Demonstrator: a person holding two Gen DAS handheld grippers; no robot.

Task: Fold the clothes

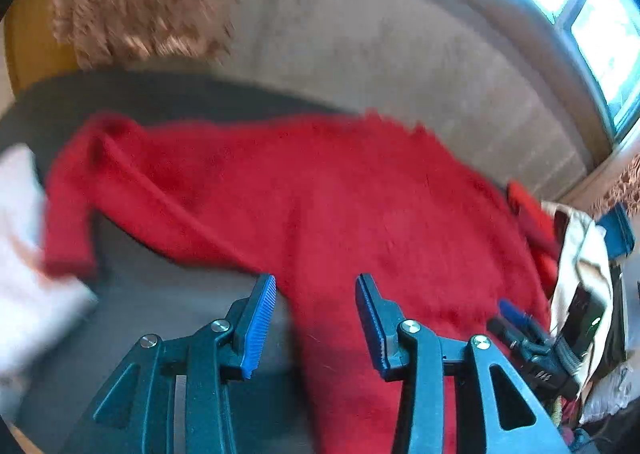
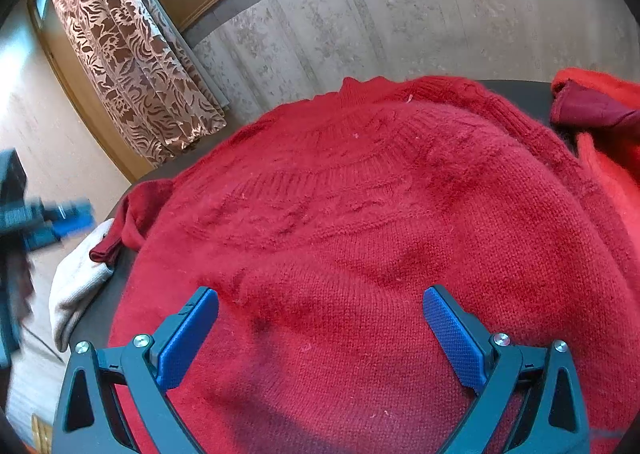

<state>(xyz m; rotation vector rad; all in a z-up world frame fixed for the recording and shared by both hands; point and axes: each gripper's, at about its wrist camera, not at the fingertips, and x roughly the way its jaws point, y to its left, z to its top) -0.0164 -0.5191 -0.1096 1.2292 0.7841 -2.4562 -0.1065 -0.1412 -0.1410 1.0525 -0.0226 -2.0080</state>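
A red knitted sweater [image 2: 360,222] lay spread flat over a dark table [image 1: 160,102], its ribbed neckline toward the papered wall [image 2: 400,14] and one sleeve [image 1: 120,190] folded at the table's edge beside a white cloth [image 1: 24,254]. The left gripper [image 1: 316,322] hung over the sweater's edge, its jaws partly apart with nothing between them. The right gripper [image 2: 320,334] hovered above the sweater's body, its jaws spread wide and empty. A second, brighter red garment [image 2: 600,126] lay just beside the sweater.
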